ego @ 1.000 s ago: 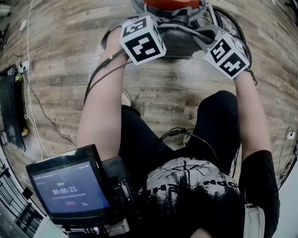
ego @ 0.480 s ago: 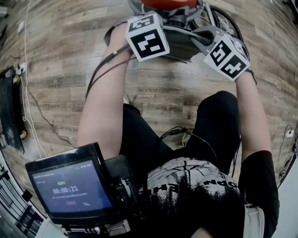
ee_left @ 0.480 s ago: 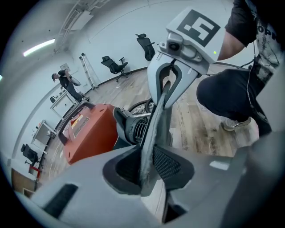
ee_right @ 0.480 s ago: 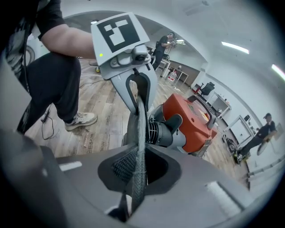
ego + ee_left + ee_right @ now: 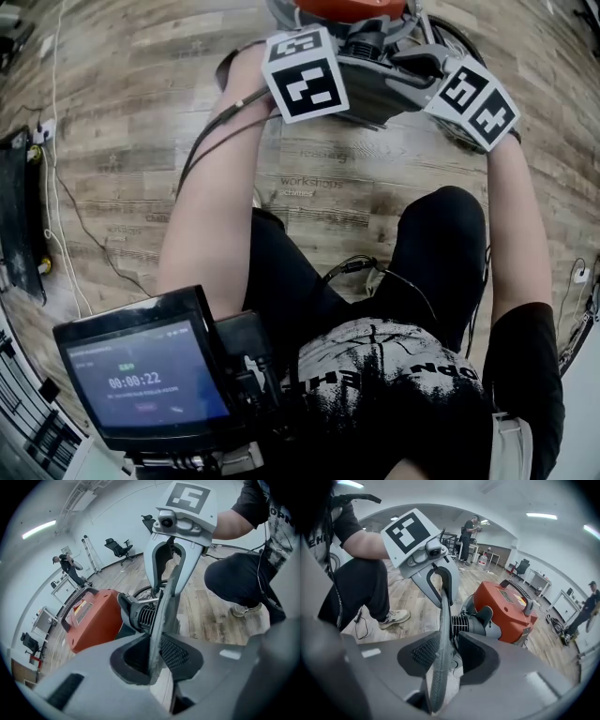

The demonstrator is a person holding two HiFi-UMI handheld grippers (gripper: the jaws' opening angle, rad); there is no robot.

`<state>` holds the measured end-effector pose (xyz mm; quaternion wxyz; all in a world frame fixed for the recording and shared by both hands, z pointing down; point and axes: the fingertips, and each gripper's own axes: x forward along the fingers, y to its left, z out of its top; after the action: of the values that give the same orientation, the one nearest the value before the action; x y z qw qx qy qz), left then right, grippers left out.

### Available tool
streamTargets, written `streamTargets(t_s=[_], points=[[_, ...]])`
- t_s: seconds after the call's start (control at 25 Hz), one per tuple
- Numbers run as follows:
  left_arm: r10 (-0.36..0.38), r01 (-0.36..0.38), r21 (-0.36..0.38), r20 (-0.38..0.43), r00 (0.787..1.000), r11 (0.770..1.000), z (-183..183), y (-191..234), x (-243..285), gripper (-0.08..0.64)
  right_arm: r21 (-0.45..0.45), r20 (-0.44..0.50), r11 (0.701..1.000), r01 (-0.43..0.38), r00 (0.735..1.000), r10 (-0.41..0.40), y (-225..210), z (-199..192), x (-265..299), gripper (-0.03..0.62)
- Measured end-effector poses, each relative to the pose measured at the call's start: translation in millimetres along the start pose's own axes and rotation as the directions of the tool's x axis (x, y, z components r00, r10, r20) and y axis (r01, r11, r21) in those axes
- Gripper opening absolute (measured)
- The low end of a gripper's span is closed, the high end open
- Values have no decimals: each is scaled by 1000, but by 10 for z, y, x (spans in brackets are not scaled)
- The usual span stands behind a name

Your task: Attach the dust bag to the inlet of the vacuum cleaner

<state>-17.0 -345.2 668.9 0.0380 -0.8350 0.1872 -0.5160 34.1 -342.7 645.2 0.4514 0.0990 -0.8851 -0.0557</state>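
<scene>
- Since a second ago, the left tongs [image 5: 154,656] and the right tongs [image 5: 449,656] are both sitting slightly nearer the vacuum cleaner [image 5: 511,604]. The left pair has just been closing and the right pair opening.
- The left tongs are now narrow, pinching the thin grey edge of the dust bag [image 5: 165,602].
- The right tongs are standing wider. The bag's edge is lying between the pads but is clear of the pad on the vacuum cleaner's side.
- The dust bag is hanging between the two tongs, just in front of the vacuum cleaner's ribbed black inlet [image 5: 465,623]. No view is showing whether its opening is already seated.
- This is looking like a regrip. The left tongs should be keeping the bag steady while the right ones are closing again.
- For the push, both sides should be advancing evenly toward the vacuum cleaner, so the opening is meeting the inlet square rather than cocking to one side.
</scene>
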Motion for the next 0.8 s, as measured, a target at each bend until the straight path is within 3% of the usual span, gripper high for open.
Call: streamTargets(t_s=[0.08,0.16,0.2,0.56,0.8], points=[[-3,3,-6,0,1000,1000,-5,0,-2,63,-22,-36,1000,-7,999,6,3,-6,62,124],[-10,10,-10,4,1000,1000,0,-17,3,61,-45,-69,999,-16,998,12,29,-36,116,50],[-11,11,-7,5,1000,1000,4,-25,4,63,-49,-76,999,-21,997,17,41,-45,121,45],[-32,32,-5,49,998,999,79,-48,-56,67,-85,-92,996,-25,996,17,79,-41,103,35],[-50,51,-7,34,998,999,57,-56,-52,51,-101,-94,995,-4,996,-6,68,-21,107,35]])
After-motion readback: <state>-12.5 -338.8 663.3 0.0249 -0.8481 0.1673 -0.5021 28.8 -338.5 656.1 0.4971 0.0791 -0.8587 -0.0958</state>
